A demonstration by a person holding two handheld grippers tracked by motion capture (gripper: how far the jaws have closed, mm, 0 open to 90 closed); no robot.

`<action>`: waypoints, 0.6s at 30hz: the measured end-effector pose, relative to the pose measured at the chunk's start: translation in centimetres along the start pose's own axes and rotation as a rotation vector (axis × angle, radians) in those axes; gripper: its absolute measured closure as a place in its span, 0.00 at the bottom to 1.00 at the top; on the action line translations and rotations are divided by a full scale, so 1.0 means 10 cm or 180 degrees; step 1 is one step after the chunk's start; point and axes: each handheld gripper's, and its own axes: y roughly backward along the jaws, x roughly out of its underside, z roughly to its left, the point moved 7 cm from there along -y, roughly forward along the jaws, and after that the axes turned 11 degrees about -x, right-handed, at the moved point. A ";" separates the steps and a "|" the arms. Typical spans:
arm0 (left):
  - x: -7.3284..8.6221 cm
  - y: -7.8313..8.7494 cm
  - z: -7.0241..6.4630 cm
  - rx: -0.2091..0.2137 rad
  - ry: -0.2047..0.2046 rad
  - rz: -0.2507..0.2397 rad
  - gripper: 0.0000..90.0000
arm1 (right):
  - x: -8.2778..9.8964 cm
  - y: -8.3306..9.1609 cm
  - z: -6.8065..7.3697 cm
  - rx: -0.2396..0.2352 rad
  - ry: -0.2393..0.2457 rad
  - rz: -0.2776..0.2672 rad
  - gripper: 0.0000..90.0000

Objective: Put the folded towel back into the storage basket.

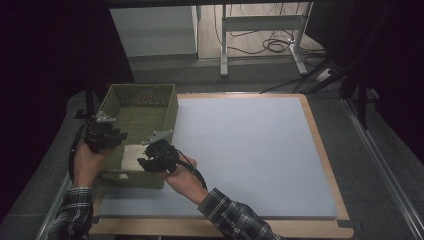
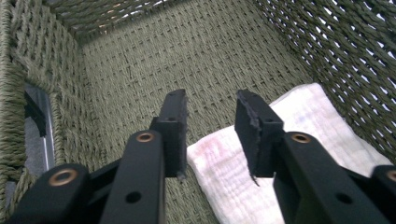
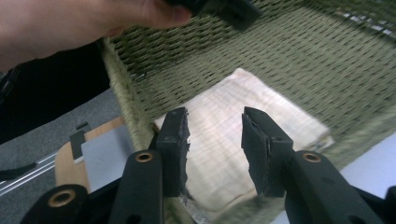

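A green woven basket stands at the table's left edge. A folded white cloth lies flat on its bottom, near the front wall; it is also the cloth in the left gripper view and the cloth in the right gripper view. My left gripper hangs over the basket's left front corner, open and holding nothing. My right gripper sits above the front rim, open over the cloth, nothing between its fingers.
A large pale blue mat covers the wooden table to the right of the basket. Dark floor surrounds the table. A white desk frame with cables stands beyond the far edge.
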 end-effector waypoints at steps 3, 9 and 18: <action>0.00 0.01 0.01 0.0017 0.0070 -0.0033 0.65 | -0.01 0.04 -0.04 0.0014 0.0064 0.0001 0.63; -0.02 0.01 0.00 0.0085 0.0171 -0.0082 0.54 | 0.00 0.08 -0.07 0.0004 0.0184 0.0002 0.53; -0.08 -0.04 -0.10 0.0228 0.0283 -0.0092 0.37 | 0.00 0.21 -0.15 0.0035 0.0265 -0.0019 0.40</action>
